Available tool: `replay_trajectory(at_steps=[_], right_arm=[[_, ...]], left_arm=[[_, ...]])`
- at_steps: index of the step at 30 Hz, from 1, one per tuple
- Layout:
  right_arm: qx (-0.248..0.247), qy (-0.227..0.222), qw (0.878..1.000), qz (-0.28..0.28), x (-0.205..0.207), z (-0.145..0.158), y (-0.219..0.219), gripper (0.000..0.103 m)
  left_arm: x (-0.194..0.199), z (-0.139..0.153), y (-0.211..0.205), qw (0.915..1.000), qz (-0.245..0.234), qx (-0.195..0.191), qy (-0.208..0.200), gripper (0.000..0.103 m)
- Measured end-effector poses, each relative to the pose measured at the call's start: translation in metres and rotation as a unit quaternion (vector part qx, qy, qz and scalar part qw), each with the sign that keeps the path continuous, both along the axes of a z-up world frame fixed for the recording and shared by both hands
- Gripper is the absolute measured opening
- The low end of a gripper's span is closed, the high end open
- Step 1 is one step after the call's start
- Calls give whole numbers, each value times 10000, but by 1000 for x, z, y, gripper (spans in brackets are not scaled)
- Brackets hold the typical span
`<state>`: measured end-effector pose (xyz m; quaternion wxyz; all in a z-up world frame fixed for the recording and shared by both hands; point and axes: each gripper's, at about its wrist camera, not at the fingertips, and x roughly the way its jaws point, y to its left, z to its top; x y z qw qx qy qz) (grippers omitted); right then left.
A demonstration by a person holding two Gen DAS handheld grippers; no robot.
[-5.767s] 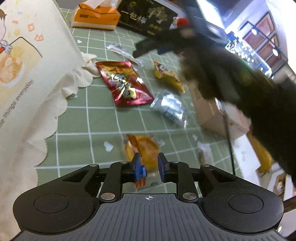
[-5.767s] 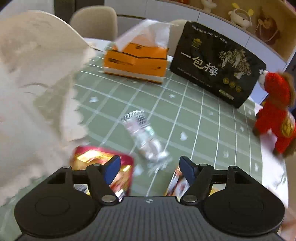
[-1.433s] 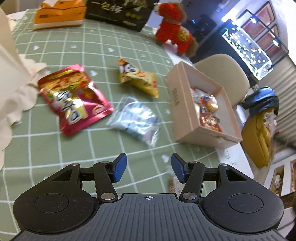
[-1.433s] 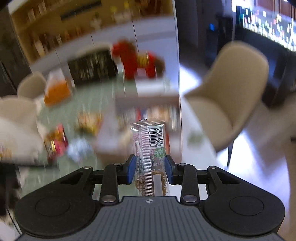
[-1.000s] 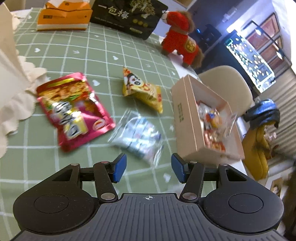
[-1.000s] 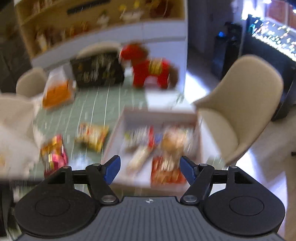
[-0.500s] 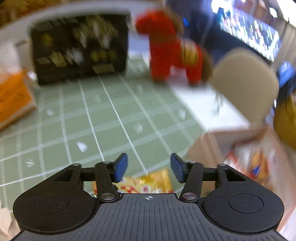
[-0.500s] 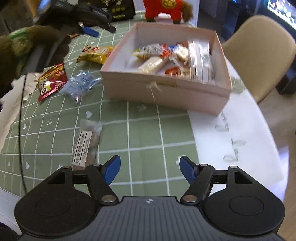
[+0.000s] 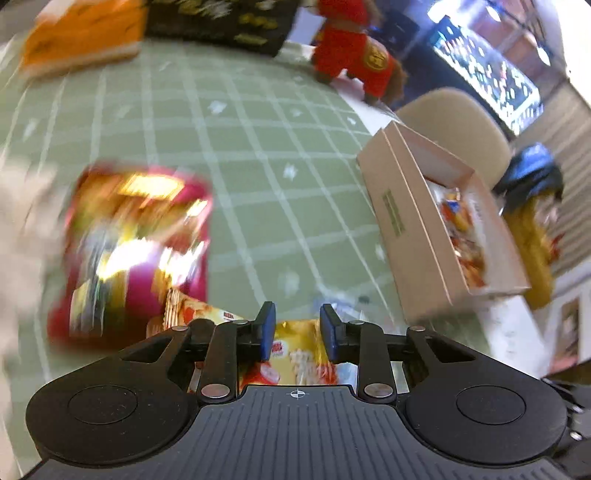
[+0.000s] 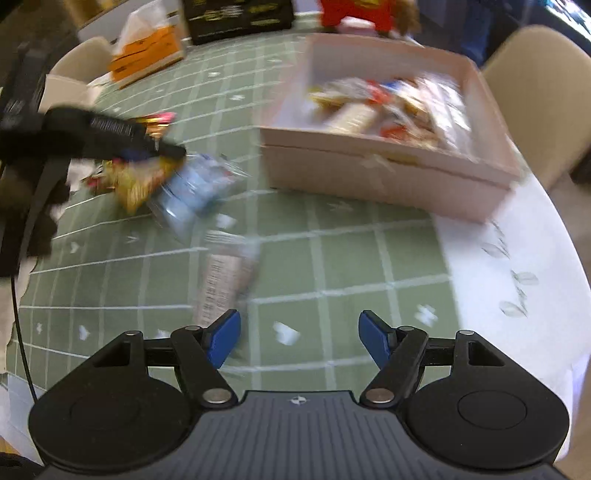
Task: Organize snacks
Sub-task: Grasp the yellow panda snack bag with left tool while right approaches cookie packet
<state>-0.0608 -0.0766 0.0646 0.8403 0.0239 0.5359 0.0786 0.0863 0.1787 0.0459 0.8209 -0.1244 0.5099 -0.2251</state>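
Observation:
My left gripper [image 9: 297,334] is shut on a yellow snack bag [image 9: 299,356], which also shows in the right wrist view [image 10: 138,181], held above the table. A red snack bag [image 9: 136,236] lies to its left. The pink box [image 9: 410,229] with several snacks stands to the right; it also shows in the right wrist view [image 10: 384,166]. My right gripper [image 10: 299,339] is open and empty, low over the table. A clear wrapped bar [image 10: 225,277] lies just ahead of its left finger. A silver-blue packet [image 10: 199,188] lies beyond it.
An orange tissue box [image 9: 81,40], a black snack bag [image 9: 221,18] and a red plush toy [image 9: 354,59] stand at the far side of the green checked tablecloth [image 9: 258,147]. A beige chair [image 10: 543,96] stands beyond the box. The table edge is at the right [image 10: 554,295].
My left gripper has narrowed around the yellow snack bag and lifted it. My right gripper has moved lower and nearer to the clear wrapped bar, still open.

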Motion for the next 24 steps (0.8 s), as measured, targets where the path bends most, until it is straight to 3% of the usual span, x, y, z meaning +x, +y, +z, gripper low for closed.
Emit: replay_trajectory(at_steps=[4, 8, 10, 13, 17, 24], right_arm=[[-177, -161, 9992, 322, 8, 7, 33, 71], [-236, -195, 9983, 489, 11, 8, 56, 72], [-278, -147, 9982, 503, 12, 5, 66, 72], [-301, -26, 9984, 487, 12, -3, 73, 72], [-444, -22, 9982, 406, 6, -6, 74, 72], [-440, 43, 9986, -306, -12, -10, 51, 72]], left_arm=[[-38, 10, 31, 9984, 527, 7, -182, 30], [-58, 29, 57, 9926, 1065, 341, -479, 30], [-61, 37, 68, 9910, 1116, 406, -611, 31], [-53, 33, 74, 9939, 957, 320, -443, 31], [-58, 27, 58, 9961, 375, 665, -449, 31], [-86, 44, 11, 9773, -533, 1613, -1266, 33]])
